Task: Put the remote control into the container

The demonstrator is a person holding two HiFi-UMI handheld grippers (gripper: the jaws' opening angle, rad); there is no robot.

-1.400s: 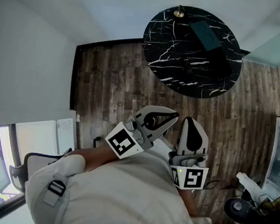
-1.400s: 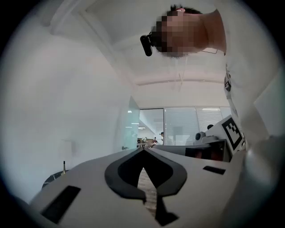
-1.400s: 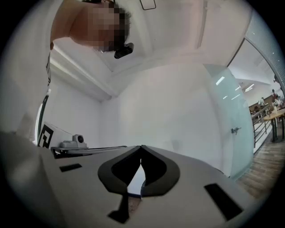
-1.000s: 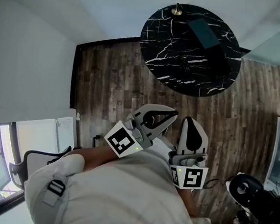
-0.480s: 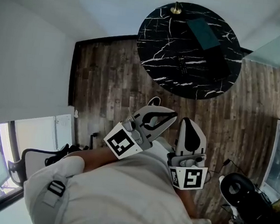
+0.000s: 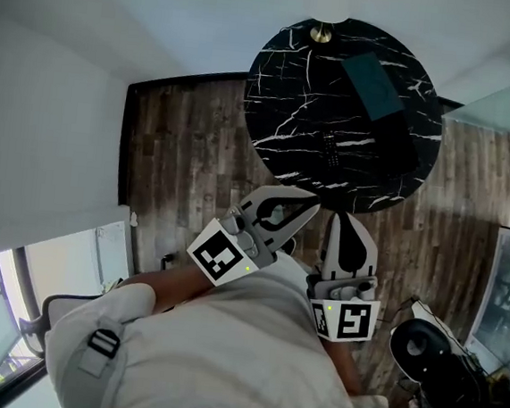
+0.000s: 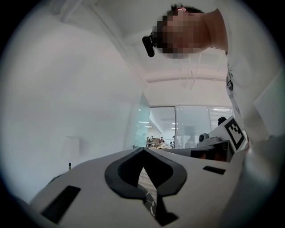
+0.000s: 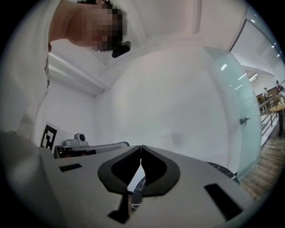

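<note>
Closer now to the table (image 6: 288, 94), still approaching: left gripper (image 6: 315, 205) and right gripper (image 6: 342, 217) both closed, empty; next I need to open one over the remote (image 6: 329, 148), container (image 6: 371, 84) beyond.

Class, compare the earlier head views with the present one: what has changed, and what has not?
The person has walked up to the round black table: its edge now lies just ahead of the left gripper and right gripper. Nothing was taken or released. Both grippers stay shut and empty; the remote control and container lie untouched on it.
</note>
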